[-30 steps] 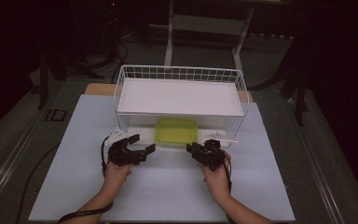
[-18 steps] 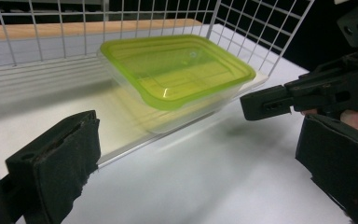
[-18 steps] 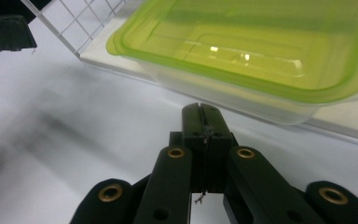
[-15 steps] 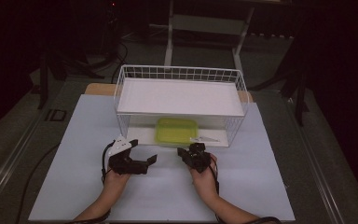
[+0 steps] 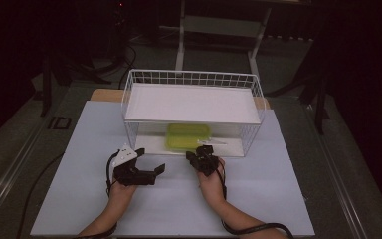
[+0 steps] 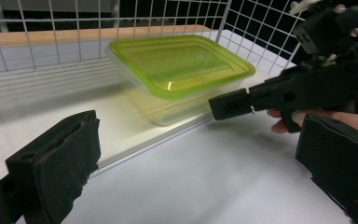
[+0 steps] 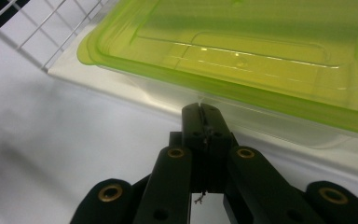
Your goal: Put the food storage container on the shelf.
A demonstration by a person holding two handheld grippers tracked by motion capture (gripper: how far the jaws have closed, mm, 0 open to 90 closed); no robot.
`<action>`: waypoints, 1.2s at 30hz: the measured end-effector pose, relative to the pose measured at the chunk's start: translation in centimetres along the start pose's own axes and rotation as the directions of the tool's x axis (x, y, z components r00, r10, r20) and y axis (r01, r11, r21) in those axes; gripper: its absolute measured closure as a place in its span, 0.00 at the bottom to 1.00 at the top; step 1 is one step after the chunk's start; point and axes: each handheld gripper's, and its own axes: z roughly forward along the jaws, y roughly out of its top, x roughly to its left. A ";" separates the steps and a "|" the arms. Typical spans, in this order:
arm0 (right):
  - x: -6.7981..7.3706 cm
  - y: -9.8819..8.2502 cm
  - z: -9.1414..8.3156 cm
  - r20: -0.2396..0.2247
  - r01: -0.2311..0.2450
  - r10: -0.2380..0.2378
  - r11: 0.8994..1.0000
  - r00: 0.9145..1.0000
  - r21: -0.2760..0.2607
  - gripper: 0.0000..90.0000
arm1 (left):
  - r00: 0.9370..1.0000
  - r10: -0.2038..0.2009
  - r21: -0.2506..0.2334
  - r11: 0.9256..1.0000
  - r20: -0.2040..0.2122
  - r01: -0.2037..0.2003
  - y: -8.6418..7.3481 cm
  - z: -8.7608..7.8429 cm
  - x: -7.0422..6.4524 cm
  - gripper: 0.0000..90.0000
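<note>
Right gripper [image 7: 200, 109] jaws together, empty, tip just before box [image 7: 261, 51] front wall. Left gripper [image 6: 191, 168] jaws apart, empty, near rack [image 5: 129, 99].

I'm working at a table [image 5: 278, 199] covered by a pale white sheet, with a strip of bare wood showing along its far edge. Standing directly on it, toward the far half, is a white wire rack [image 5: 191, 78] with a flat white shelf board across its top. The rack's low white base board [image 6: 135, 140] rests flat on the sheet, and a green-lidded clear container [image 5: 188, 136] sits on that board.
</note>
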 end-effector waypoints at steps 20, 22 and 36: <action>-1.5 2.5 2.2 0.037 -0.047 0.048 0.998 0.998 -0.030 1.00 | 1.000 -0.008 -0.012 1.000 0.002 0.008 -0.3 -0.4 0.3 0.01; -1.5 2.6 2.3 0.038 -0.054 0.055 0.998 0.998 -0.034 1.00 | 1.000 -0.006 -0.015 1.000 -0.001 0.006 -0.3 -0.5 0.2 0.01; -1.2 2.9 2.7 0.043 -0.045 0.047 0.998 0.998 -0.034 0.96 | 1.000 0.001 -0.009 1.000 0.009 -0.001 -0.3 -0.4 0.2 0.01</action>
